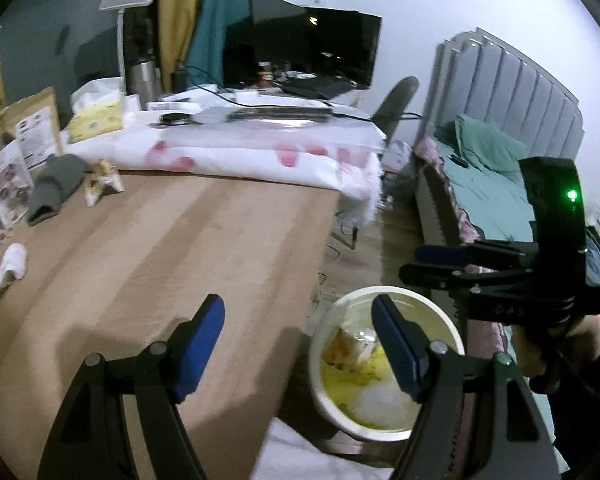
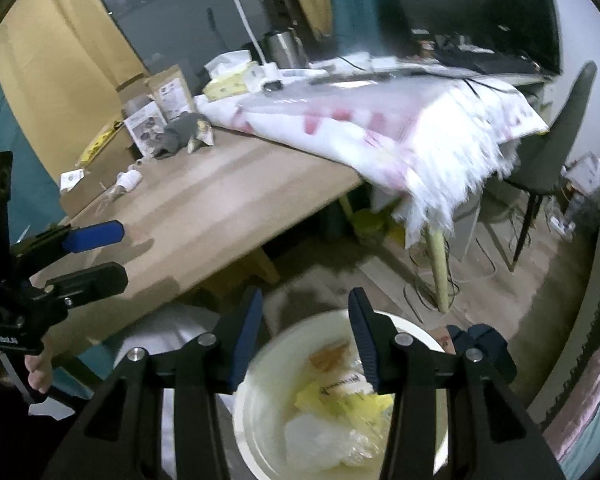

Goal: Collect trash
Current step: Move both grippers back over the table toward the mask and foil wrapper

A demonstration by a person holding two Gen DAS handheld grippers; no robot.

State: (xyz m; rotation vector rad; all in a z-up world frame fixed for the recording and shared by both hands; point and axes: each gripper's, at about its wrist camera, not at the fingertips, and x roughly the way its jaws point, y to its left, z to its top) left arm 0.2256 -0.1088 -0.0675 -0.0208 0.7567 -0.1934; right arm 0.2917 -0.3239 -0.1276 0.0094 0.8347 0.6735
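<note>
Left claw wide open and empty, right claw partly open, holding nothing, white trash bin below both, wooden table ahead-left, crumpled mask far left, bed right.

Bin on the floor just off the table's near edge, wrappers and crumpled paper inside. Both grippers above it: left gripper over the table edge, right gripper over the bin. On the table: face mask far left, folded cloth and pouches behind it, draped sheet across the back. Monitor beyond. Chair and bed to the right.
</note>
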